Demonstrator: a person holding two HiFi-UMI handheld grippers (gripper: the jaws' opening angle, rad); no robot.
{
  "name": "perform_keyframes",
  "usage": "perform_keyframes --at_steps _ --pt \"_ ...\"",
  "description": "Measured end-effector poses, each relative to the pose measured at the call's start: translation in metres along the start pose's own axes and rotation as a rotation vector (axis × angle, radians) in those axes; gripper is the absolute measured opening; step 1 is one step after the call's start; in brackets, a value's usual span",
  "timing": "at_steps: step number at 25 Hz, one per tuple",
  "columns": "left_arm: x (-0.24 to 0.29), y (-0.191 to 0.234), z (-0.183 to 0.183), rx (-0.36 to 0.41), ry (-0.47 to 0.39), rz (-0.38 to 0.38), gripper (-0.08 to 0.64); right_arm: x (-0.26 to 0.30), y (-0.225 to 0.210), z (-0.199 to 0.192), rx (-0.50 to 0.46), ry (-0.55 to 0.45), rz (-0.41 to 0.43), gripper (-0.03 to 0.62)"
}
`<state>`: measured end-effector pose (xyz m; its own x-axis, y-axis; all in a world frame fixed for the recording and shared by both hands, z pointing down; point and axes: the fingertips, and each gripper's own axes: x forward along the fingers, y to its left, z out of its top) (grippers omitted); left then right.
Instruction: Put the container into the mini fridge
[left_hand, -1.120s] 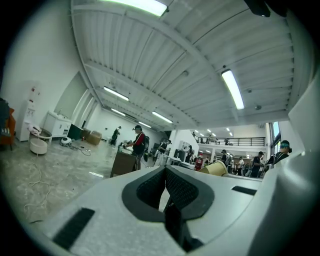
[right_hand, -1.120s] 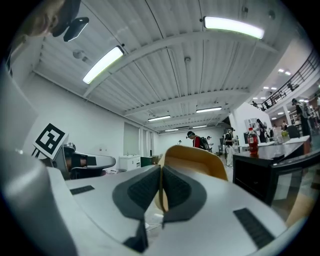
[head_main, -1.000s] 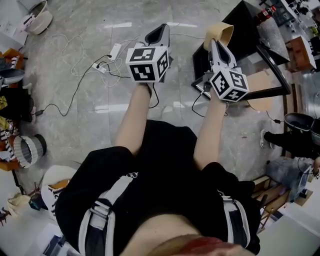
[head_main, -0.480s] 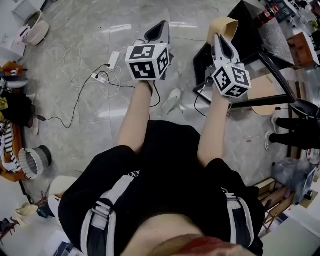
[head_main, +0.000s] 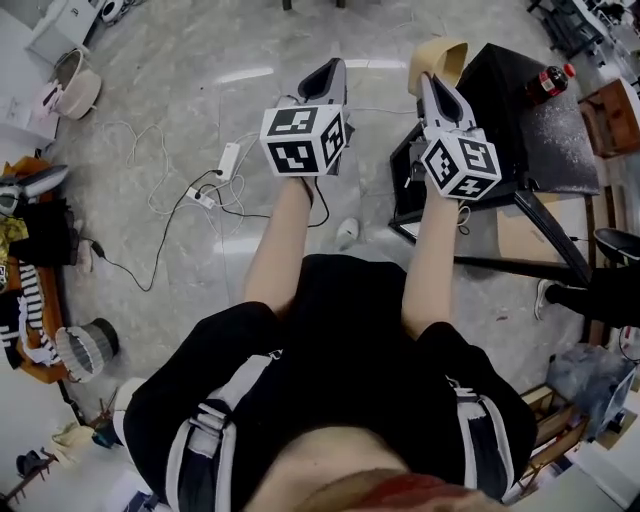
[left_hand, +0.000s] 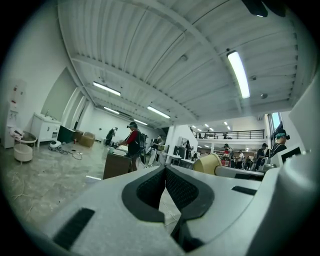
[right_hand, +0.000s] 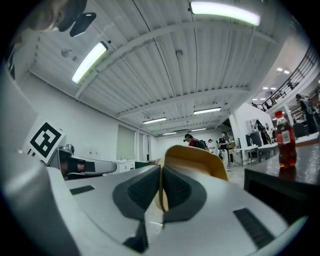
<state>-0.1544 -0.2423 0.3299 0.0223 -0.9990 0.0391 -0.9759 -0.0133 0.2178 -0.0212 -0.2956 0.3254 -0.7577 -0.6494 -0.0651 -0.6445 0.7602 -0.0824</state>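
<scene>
**Container Held Aloft Beside Mini Fridge**

A person in a black top stands on a grey marble floor (head_main: 180, 60) with both arms stretched forward, a handheld gripper in each hand. The right gripper (head_main: 428, 80) is clamped on the thin wall of a tan, bowl-like container (head_main: 445, 55). The right gripper view shows one pad inside the wall and one outside, with the rim edge pinched between them. The container hangs in the air at the jaw tips, clear of the floor, and in the head view sits just left of the top edge of a dark box-shaped unit that appears to be the mini fridge (head_main: 500, 110). It is outside that unit, not in it.

The left gripper (head_main: 330, 68) is level with the right one and well apart from the container. Its own view shows the two pads closed together at the tips with nothing between them.

A cola bottle with a red label (head_main: 548, 82) stands upright on the unit's speckled grey top. On the floor to the left of the grippers, a white power strip (head_main: 229, 158) lies among loose cables, and a pale basket (head_main: 75, 85) sits near the far upper left corner. The marker cube (head_main: 303, 140) on the left gripper faces upward toward the head camera. Several people (left_hand: 132, 142) stand around desks in the distance of the left gripper view, under a ribbed ceiling with strip lights.
</scene>
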Motion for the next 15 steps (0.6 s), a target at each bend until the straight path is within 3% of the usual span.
perform_keyframes --at_steps 8,15 --pt "0.098 0.021 -0.024 -0.031 0.063 0.016 0.008 0.081 -0.056 -0.026 0.012 0.069 0.017 0.018" --pt "0.140 0.036 -0.015 -0.024 0.090 -0.023 0.008 0.114 -0.060 -0.034 -0.033 0.163 -0.031 0.018"
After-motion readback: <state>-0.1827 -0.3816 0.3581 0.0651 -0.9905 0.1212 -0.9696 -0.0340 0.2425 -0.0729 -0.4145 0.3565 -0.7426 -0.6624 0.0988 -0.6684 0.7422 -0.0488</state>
